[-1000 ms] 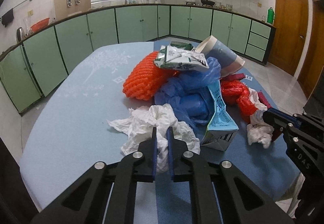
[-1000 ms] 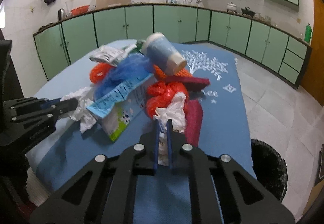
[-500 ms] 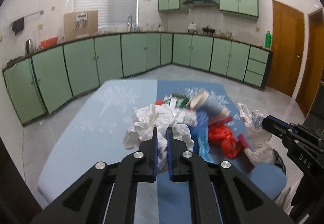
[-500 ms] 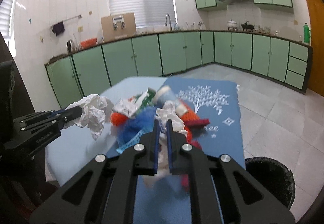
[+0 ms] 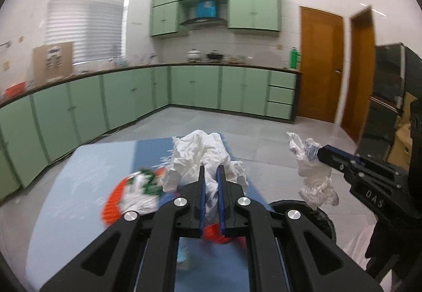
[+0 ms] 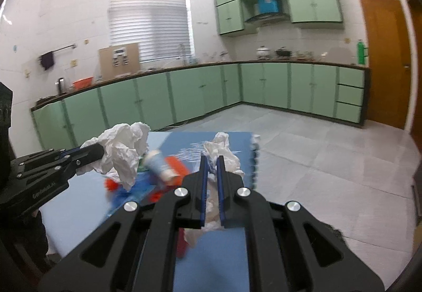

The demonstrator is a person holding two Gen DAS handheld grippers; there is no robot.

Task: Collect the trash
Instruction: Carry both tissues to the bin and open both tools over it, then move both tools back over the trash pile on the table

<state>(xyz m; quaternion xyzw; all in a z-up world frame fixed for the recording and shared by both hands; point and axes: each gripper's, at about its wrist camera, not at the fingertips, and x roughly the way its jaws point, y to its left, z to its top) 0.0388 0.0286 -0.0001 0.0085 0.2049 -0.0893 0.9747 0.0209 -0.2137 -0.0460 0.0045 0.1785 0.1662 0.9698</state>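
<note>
My left gripper (image 5: 210, 169) is shut on a crumpled white tissue (image 5: 203, 153) and holds it high above the table. It also shows in the right wrist view (image 6: 124, 144). My right gripper (image 6: 211, 160) is shut on a white plastic wrapper (image 6: 221, 152), which also shows in the left wrist view (image 5: 311, 173), hanging over the black trash bin (image 5: 323, 218). The rest of the trash pile lies below on the blue table (image 5: 87, 181): an orange net (image 5: 113, 202), a paper cup (image 6: 161, 169) and red scraps (image 6: 155, 194).
The bin stands on the grey tiled floor (image 6: 316, 149) to the right of the table (image 6: 81, 199). Green cabinets (image 5: 126, 102) run along the far walls. Brown doors (image 5: 320, 65) are at the right.
Both grippers have risen well above the table with their pieces, away from the pile. The right gripper's wrapper now hangs over the bin.
</note>
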